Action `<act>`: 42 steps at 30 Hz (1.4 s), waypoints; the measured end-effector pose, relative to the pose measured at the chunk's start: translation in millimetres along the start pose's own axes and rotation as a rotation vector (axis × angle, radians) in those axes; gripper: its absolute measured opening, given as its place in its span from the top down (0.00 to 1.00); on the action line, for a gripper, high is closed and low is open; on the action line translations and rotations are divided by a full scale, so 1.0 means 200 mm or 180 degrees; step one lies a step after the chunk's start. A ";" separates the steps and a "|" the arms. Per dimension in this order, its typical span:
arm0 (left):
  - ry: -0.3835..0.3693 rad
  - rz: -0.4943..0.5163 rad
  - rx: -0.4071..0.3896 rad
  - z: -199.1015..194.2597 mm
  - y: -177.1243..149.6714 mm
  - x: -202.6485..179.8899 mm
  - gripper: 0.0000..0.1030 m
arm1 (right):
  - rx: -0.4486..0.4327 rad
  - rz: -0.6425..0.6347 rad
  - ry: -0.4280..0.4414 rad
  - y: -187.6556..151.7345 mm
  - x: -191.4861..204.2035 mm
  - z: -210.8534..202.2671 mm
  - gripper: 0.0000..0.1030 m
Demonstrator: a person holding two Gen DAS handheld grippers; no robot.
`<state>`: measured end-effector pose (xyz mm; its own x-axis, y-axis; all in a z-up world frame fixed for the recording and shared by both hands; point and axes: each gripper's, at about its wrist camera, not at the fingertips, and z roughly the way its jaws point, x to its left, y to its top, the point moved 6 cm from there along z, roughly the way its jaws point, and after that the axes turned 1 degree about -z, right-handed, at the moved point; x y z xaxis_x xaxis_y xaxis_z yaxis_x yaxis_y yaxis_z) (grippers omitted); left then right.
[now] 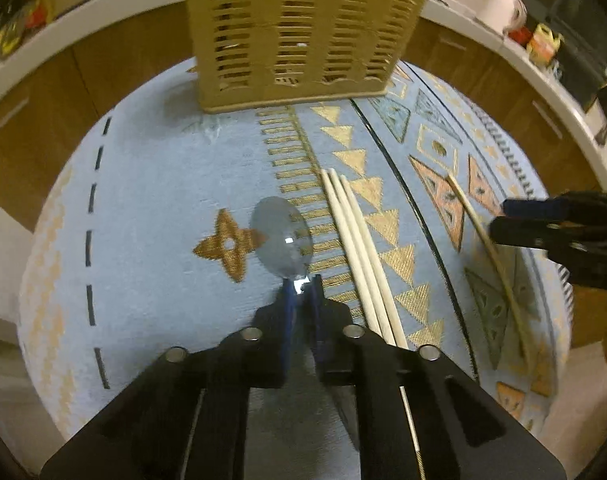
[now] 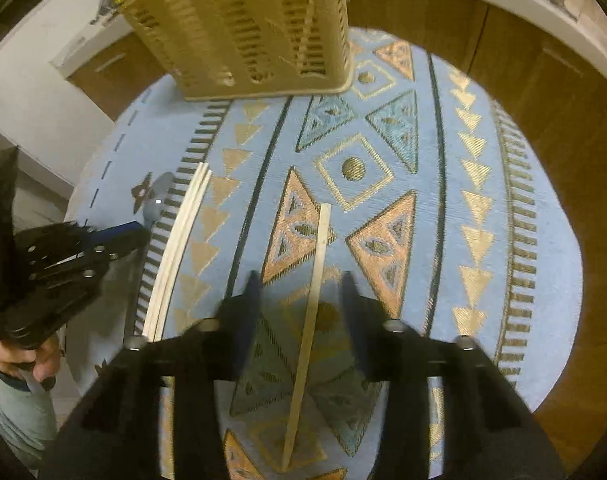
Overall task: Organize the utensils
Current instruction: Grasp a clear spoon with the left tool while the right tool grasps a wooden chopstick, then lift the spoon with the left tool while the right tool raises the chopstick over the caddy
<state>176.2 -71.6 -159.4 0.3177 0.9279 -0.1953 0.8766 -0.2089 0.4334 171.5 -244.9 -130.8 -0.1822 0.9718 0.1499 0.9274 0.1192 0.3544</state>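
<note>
My left gripper (image 1: 301,292) is shut on the neck of a metal spoon (image 1: 281,234), whose bowl points toward the tan slotted utensil basket (image 1: 303,36) at the far edge of the blue patterned tablecloth (image 1: 151,200). Three wooden chopsticks (image 1: 361,256) lie side by side just right of the spoon. My right gripper (image 2: 303,284) is open, its fingers on either side of a single chopstick (image 2: 309,320) that lies on the cloth. The basket (image 2: 243,28), the three chopsticks (image 2: 175,248) and the left gripper (image 2: 139,232) also show in the right wrist view.
The round table stands before wooden cabinets with a white countertop (image 1: 551,76) holding small items. The person's hand (image 2: 19,356) is at the lower left in the right wrist view.
</note>
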 end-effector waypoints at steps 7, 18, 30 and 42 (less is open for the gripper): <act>-0.0243 -0.0119 0.0131 -0.03 -0.02 0.08 1.00 | 0.0306 0.0021 -0.0095 0.06 0.00 0.10 0.72; -0.0333 -0.0106 0.0332 0.00 0.02 0.03 0.85 | 0.0427 -0.0181 -0.0329 0.09 0.09 0.17 0.72; -0.0037 0.0080 0.0449 0.04 0.04 -0.05 0.76 | 0.0385 -0.0260 -0.0508 0.10 0.22 0.23 0.72; 0.0390 0.0222 0.0277 0.09 0.06 -0.13 0.89 | 0.0413 -0.0459 -0.0509 0.05 0.37 0.25 0.95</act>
<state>184.5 -103.7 -165.1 0.3370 0.9398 -0.0562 0.8837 -0.2951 0.3634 183.8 -162.7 -162.0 -0.2713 0.9614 -0.0454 0.9316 0.2741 0.2386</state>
